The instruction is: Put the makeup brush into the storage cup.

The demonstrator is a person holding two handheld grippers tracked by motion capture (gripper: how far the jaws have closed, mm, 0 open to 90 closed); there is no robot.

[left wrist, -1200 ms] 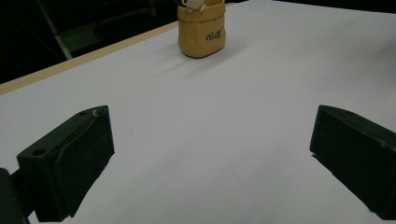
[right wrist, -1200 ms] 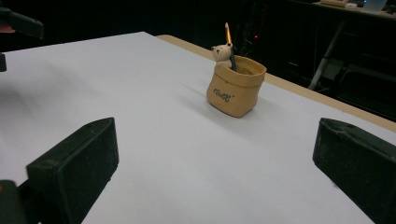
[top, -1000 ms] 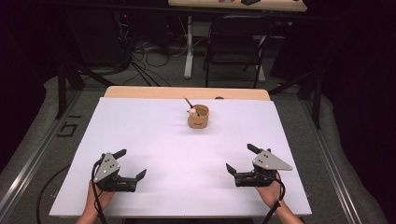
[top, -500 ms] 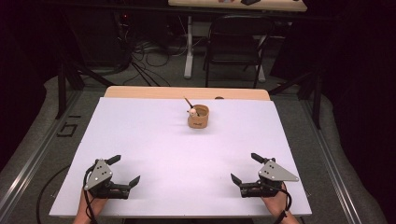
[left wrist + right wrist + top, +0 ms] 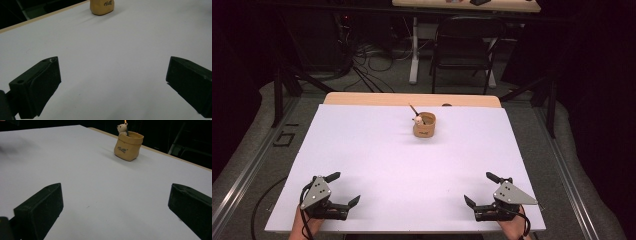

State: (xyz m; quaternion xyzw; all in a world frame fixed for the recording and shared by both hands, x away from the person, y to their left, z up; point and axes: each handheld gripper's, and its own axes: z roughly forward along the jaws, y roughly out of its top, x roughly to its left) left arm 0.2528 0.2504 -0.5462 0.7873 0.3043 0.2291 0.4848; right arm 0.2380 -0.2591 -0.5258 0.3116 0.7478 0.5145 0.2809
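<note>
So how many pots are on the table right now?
1: a small tan sack-shaped pot stands toward the far middle of the white table, with a little bear figure and a thin stick inside.

Top of the tan pot (image 5: 102, 7) cut off by the left gripper view's upper edge.

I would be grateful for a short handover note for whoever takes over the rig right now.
Left gripper: open, holding nothing, at the near left edge of the white table.
Right gripper: open, holding nothing, at the near right edge.
The tan pouch-shaped holder stands upright toward the far middle of the table, with a small bear figure and a thin stick in it.
Done: nothing visible; the holder is untouched.
Left: probably to reach for the holder.
</note>
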